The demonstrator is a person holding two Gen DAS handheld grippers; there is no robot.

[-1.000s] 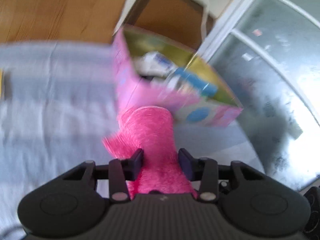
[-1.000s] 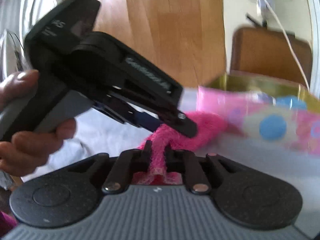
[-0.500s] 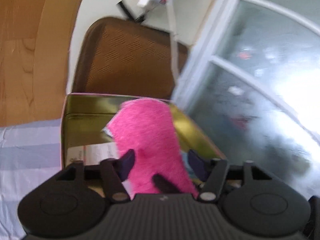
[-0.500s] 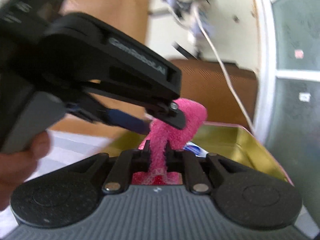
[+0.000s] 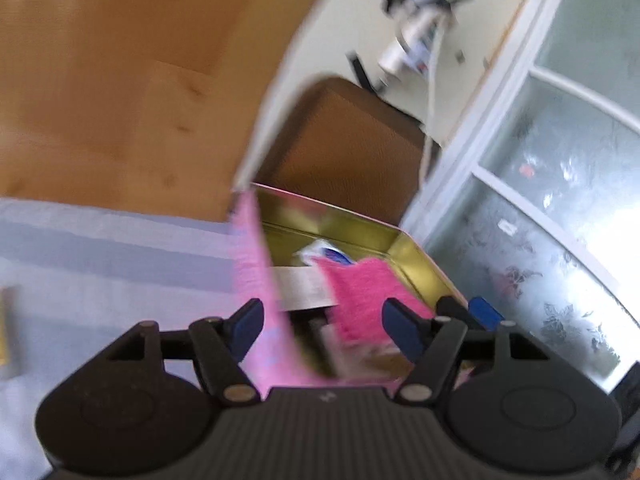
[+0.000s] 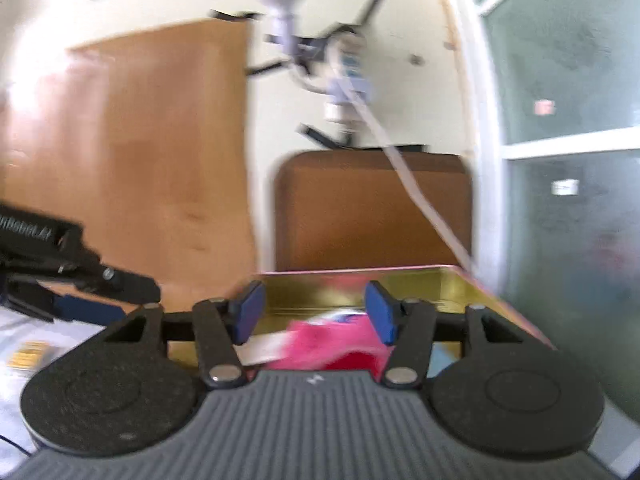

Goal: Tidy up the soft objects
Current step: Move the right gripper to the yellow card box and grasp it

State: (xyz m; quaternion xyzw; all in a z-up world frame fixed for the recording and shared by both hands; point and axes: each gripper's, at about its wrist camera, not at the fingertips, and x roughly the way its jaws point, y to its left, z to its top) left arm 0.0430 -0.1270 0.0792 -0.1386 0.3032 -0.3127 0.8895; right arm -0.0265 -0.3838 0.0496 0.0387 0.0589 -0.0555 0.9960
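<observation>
Pink fuzzy cloth (image 5: 362, 300) lies in tin box (image 5: 416, 258), lower centre; looks light, floppy, best pinched at bunched fold. Left gripper (image 5: 322, 322) released, right gripper (image 6: 312, 314) released

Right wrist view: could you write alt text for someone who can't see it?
An open right claw hovers over a fluffy pink cloth lying in a pink, gold-lined tin box. The black left claw sits at the left edge; a brown chair back stands behind.
</observation>
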